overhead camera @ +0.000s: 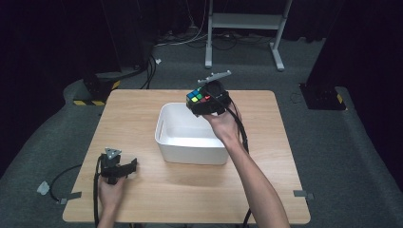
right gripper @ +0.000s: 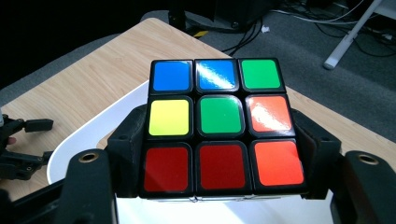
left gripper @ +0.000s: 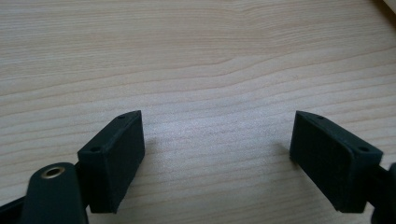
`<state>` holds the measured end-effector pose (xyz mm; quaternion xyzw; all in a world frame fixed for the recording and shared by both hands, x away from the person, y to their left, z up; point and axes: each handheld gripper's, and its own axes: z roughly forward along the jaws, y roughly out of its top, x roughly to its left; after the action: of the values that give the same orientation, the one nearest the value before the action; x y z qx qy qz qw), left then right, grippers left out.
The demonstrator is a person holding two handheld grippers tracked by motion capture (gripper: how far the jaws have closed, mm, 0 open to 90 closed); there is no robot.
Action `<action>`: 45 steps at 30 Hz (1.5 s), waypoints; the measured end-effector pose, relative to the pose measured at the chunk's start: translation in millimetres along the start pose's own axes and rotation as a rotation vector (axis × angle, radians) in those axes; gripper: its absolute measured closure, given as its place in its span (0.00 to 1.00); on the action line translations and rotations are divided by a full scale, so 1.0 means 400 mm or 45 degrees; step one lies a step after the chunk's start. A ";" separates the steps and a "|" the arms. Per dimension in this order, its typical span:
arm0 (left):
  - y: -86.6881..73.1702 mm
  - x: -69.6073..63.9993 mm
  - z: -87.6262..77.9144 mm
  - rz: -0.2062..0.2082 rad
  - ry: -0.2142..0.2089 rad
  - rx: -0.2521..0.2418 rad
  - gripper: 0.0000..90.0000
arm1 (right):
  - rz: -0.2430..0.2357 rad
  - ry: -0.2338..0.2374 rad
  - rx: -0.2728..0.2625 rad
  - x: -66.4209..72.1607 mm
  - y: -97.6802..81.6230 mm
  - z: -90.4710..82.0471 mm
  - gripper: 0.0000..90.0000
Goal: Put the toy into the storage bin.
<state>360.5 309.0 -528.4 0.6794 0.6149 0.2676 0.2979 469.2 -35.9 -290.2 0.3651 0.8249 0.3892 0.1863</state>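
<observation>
The right claw (overhead camera: 202, 102) is held up above the far rim of a white bin (overhead camera: 192, 142), its jaws closed on a puzzle cube (overhead camera: 199, 99). In the right gripper view the cube (right gripper: 219, 123) sits squarely between the two black pads, which press on its left and right sides; the face towards the camera shows blue, green, yellow, orange and red tiles. The cube hangs in the air over the bin's far edge, clear of the rim and touching nothing but the pads.

The bin stands near the middle of the desk (overhead camera: 142, 109), with bare wood on every side of it.

The left claw (overhead camera: 124, 167) rests low near the desk's near left corner, well apart from the bin. In the left gripper view its jaws stand wide apart with only bare wood grain between them.
</observation>
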 end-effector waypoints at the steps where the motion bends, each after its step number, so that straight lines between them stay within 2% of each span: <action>1: 0.000 0.000 0.000 0.000 0.000 0.000 0.20 | -0.007 -0.004 0.002 0.003 0.000 0.000 0.38; 12: 0.000 0.000 0.000 -0.001 0.000 0.001 0.20 | -0.004 0.012 0.015 0.012 -0.007 0.014 0.38; 23: 0.000 0.000 0.000 -0.001 -0.001 0.000 0.20 | 0.031 0.029 0.042 0.009 -0.037 0.056 0.38; 29: 0.000 0.000 0.000 -0.001 0.000 0.000 0.20 | 0.026 0.028 0.064 0.011 -0.043 0.078 0.38; 45: 0.000 0.000 0.000 -0.003 0.001 -0.001 0.20 | 0.072 0.020 0.126 -0.001 -0.077 0.143 0.38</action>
<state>360.5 308.9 -528.5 0.6785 0.6156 0.2678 0.2982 489.0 -20.7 -350.2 0.3942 0.8339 0.3559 0.1505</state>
